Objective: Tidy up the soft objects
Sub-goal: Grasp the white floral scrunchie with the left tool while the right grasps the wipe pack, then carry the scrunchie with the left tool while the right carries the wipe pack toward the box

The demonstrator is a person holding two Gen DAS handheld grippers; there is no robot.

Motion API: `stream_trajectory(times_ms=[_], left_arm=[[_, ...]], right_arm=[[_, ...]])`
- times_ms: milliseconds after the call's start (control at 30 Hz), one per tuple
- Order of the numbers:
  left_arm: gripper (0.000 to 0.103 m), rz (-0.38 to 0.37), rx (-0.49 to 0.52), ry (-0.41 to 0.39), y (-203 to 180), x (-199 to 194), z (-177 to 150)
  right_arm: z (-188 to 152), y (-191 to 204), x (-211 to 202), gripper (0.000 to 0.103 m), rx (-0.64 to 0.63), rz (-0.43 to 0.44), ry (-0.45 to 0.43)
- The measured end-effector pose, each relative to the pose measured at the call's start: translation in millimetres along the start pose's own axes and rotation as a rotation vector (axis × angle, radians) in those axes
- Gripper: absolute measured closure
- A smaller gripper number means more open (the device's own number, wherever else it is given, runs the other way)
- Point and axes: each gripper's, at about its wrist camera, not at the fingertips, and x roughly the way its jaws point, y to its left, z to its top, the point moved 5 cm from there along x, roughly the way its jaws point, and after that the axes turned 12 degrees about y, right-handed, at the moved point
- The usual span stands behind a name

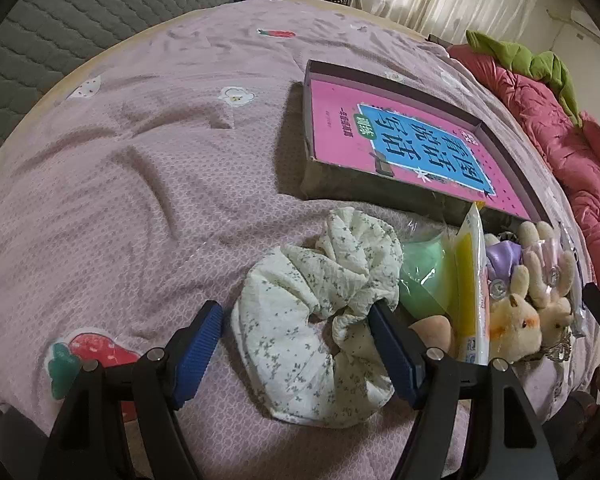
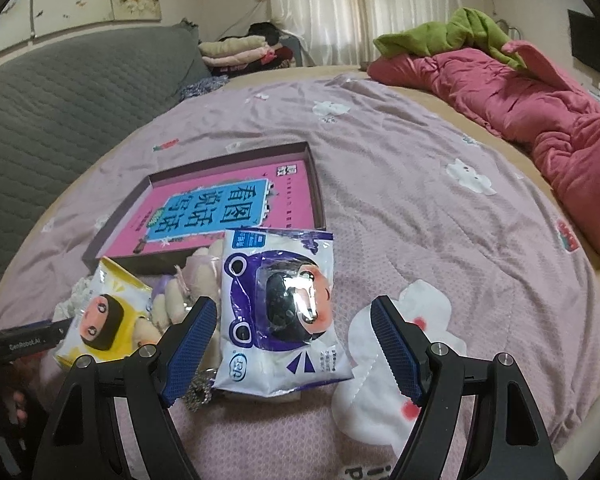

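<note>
The left gripper is held wide open around a cream, floral-printed fabric scrunchie that lies on the pink quilted bedspread. Its right finger touches the scrunchie's gathered inner edge, while its left finger stands clear of the cloth; nothing is gripped yet. The right gripper is likewise spread wide, with a white and purple plastic pouch printed with a cartoon face lying between its fingers, ungripped.

Just beyond both lies a shallow dark cardboard tray lined with a pink printed book cover, judged to be the place where the soft things are to be gathered. Between scrunchie and pouch a small heap is seen: a yellow plastic pouch, a pale green wrapped pad and cream plush rabbits.

For the scrunchie, the fingers should be lowered until both blue pads flank one thick fold, and closed on a full bunch of fabric, since a thin edge is likely to slip free. The lift should be made straight up, so that the neighbouring heap is not dragged. The glossy pouch should be pinched across its middle, as its film is expected to slide. Whether either pouch is soft-filled cannot be told.
</note>
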Motion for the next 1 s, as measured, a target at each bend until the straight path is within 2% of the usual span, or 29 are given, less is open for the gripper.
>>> stream_trajectory(times_ms=[333,500,567,667,767,800,933,1000], left_arm=[[0.029,0.001,0.005,-0.012,-2.3,7.1,5.7],[0.03,0.019,0.011,-0.015,-4.3,10.1,9.4],[0.035,0.031,0.021,-0.022,-5.4,9.4,10.5],[0.044,0.041,0.046,-0.031,-9.6,8.4,12.2],[0.062,0.041,0.083,-0.052,-15.1,4.4,11.8],[0.068,0.029,0.095,-0.059,-17.1,2.1,12.2],[0.082,-0.024,0.091,-0.08,-17.3,-5.8,12.2],[0.084,-0.055,0.079,-0.1,-15.2,-12.6,13.9]], right_arm=[[2.3,-4.8,25.3,0.023,0.016,0.03,0.052],[2.7,-13.6,32.5,0.025,0.065,0.078,0.068],[4.0,-17.6,29.7,0.035,0.075,0.067,0.05],[5.5,-22.7,22.5,0.038,0.088,0.074,0.019],[7.6,-23.1,12.5,0.042,0.081,0.072,-0.019],[8.7,-22.9,10.9,0.043,0.079,0.074,-0.024],[11.5,-21.9,2.7,0.043,0.076,0.086,-0.05],[12.8,-22.2,-1.3,0.043,0.078,0.087,-0.062]])
